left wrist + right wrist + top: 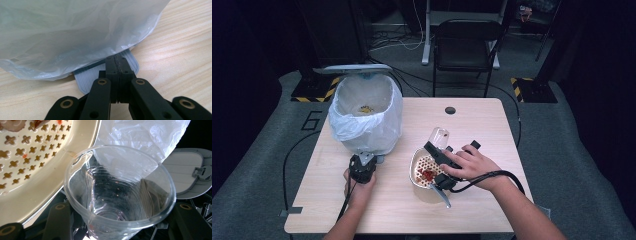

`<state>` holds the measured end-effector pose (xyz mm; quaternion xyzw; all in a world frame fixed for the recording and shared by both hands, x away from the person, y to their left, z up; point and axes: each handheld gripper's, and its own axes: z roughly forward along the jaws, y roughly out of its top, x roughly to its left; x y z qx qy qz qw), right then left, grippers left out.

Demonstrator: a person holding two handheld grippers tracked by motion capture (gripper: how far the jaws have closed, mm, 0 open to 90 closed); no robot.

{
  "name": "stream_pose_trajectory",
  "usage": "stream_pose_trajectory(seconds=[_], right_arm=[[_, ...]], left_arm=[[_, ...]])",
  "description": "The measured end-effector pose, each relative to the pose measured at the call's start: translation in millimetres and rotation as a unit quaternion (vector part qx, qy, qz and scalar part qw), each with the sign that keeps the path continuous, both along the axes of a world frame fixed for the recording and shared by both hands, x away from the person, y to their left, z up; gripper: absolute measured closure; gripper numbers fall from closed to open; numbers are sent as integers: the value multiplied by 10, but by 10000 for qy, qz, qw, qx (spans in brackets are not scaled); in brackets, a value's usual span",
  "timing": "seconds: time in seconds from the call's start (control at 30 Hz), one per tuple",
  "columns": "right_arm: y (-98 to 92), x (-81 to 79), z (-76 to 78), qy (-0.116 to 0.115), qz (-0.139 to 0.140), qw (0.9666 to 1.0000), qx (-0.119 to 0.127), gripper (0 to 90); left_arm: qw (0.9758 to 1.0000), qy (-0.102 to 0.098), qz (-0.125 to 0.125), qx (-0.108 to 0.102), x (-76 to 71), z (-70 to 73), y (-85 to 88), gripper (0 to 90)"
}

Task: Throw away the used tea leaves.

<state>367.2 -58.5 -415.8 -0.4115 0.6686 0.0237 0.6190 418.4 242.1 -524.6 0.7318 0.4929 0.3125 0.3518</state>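
Right tool (437,146) grips a clear ribbed plastic cup (117,192); left tool (117,66) pinches shut on a ridged grey pedal (86,77).

Bin with white bag (366,116) hogs table's (492,210) 10 o'clock corner — blocks that side. Strainer bowl (418,169) sits dead centre, in the way. From 12 round to 3 o'clock bare wood, easy pass. Front edge at 6 — open strip between forearms.
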Motion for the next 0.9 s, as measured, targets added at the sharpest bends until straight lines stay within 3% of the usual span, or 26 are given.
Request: stream_pose_trajectory(seconds=[0.1,0.13,0.17,0.23,0.3,0.5,0.53,0.57,0.63,0.67,0.7,0.8,0.9], right_arm=[[6,-3,20,-50,27,10000,20,427],[5,-6,39,-34,55,10000,-76,427],[-16,-12,25,27,-41,10000,76,427],[-5,-6,28,60,13,9999,95,427],[2,-16,45,-68,84,9997,200,426],[2,-9,48,-40,103,9998,193,426],[-5,-13,43,101,20,9999,110,425],[2,-12,56,-45,97,9997,239,425],[5,-14,77,-40,109,9996,252,425],[26,-11,100,-95,197,9997,110,425],[9,-13,92,-64,123,9996,264,425],[15,-10,116,-83,171,9996,231,425],[2,-12,116,9,111,9992,392,424]], left_arm=[[10000,0,0,0,0,0,0,893],[10000,1,-1,-2,0,0,0,892],[10000,1,0,0,0,0,0,892],[10000,0,2,-2,0,0,-1,892],[10000,2,1,-1,0,0,0,892],[10000,1,1,-2,0,0,0,893],[10000,2,1,-5,0,0,0,892],[10000,4,0,-3,0,0,0,892],[10000,2,1,-2,0,0,-1,892],[10000,2,0,-3,0,0,0,892],[10000,0,2,-4,0,0,-1,892],[10000,-3,2,-3,0,-1,-1,892],[10000,8,-6,15,-1,1,1,892]])
